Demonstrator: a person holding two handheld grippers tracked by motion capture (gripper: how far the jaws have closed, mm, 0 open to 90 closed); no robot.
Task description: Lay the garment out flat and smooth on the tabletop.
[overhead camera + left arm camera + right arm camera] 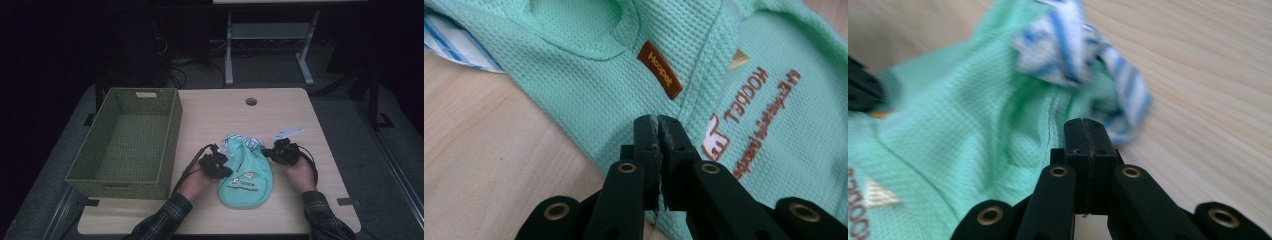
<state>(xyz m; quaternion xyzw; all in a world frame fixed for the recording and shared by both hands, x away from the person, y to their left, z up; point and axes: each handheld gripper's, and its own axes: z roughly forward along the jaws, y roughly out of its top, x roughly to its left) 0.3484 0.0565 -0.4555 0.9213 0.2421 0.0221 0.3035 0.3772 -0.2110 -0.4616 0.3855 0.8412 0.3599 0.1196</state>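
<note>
Garment: we see a small mint-green garment [244, 172] lying flat on the counter [210, 115], near its front edge, between our two hands.
Lettering: brown printed words and a small brown label [659, 69] sit on the green cloth; in the left gripper view the label reads Hoopet.
Striped cloth: a blue-and-white striped piece [1083, 55] lies bunched at the garment's far end, touching it.
Left gripper [658, 122]: we hold it at the garment's left edge; its fingers are pressed together with a fold of the green cloth pinched at their tips.
Right gripper [1086, 127]: we hold it at the garment's right edge, just below the striped piece; its fingers are closed flat against each other. Whether cloth is caught between them we cannot tell.
Basket: a green woven basket [167, 135] stands on the left part of the counter, well apart from the garment.
</note>
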